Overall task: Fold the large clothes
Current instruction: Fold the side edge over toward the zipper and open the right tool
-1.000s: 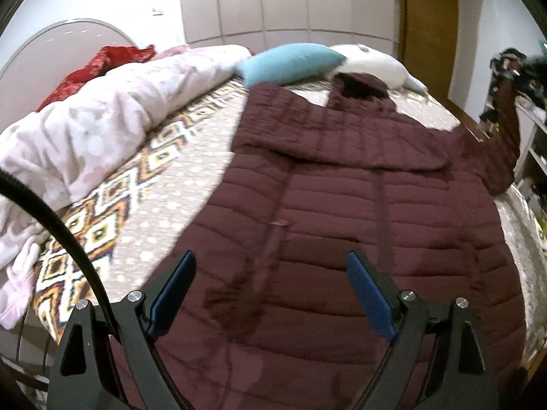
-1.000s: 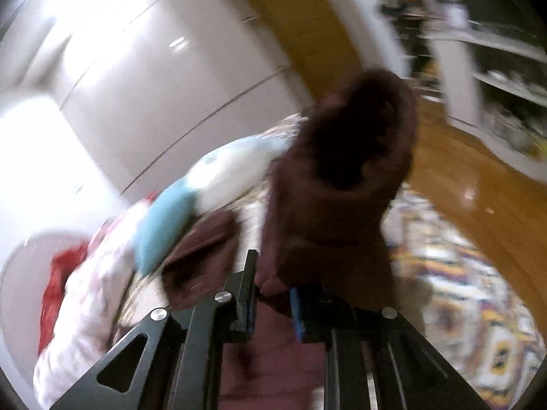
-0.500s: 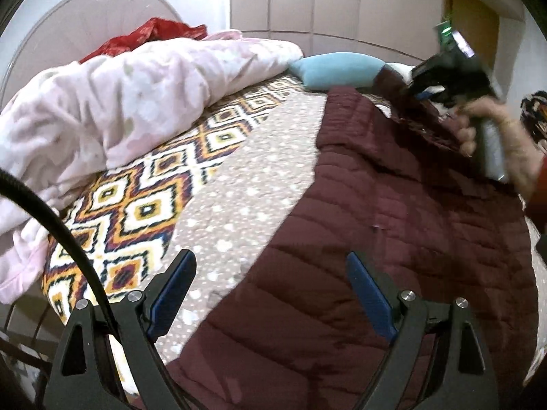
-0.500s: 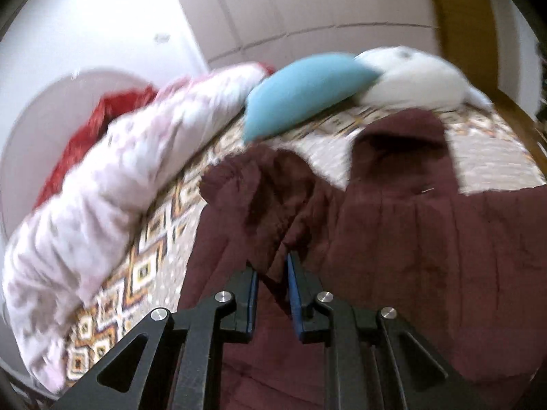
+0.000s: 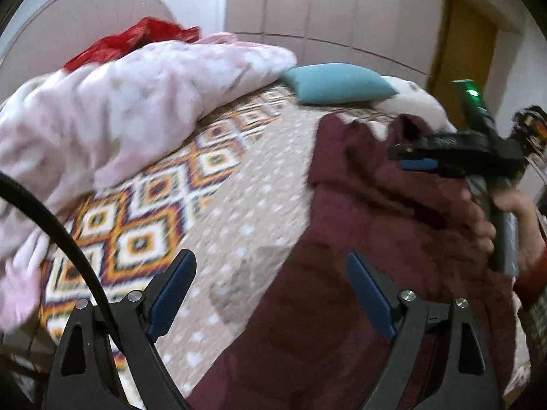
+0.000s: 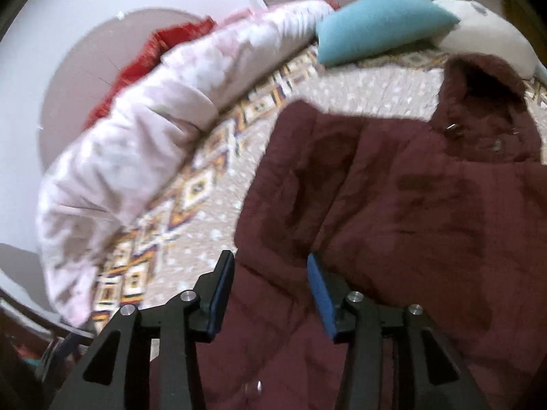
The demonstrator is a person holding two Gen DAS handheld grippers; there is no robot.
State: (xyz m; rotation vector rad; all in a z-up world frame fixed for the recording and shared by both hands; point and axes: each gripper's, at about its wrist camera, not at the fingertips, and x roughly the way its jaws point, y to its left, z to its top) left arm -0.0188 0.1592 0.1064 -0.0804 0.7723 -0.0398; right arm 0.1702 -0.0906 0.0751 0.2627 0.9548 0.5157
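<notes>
Now maroon coat [image 6: 410, 205] flat on bed, under both tools: left tool [image 5: 270, 273] apart, right tool [image 6: 270, 270] apart, gripping nothing.

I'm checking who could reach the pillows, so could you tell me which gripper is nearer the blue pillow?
Right. The right gripper is up by the jacket's hood end, just short of the blue pillow; the left gripper is back over the jacket's lower part.

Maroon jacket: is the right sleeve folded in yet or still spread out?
Folded in. The sleeve lies across the maroon jacket body, and the right gripper has opened, fingers apart with nothing between them.
</notes>
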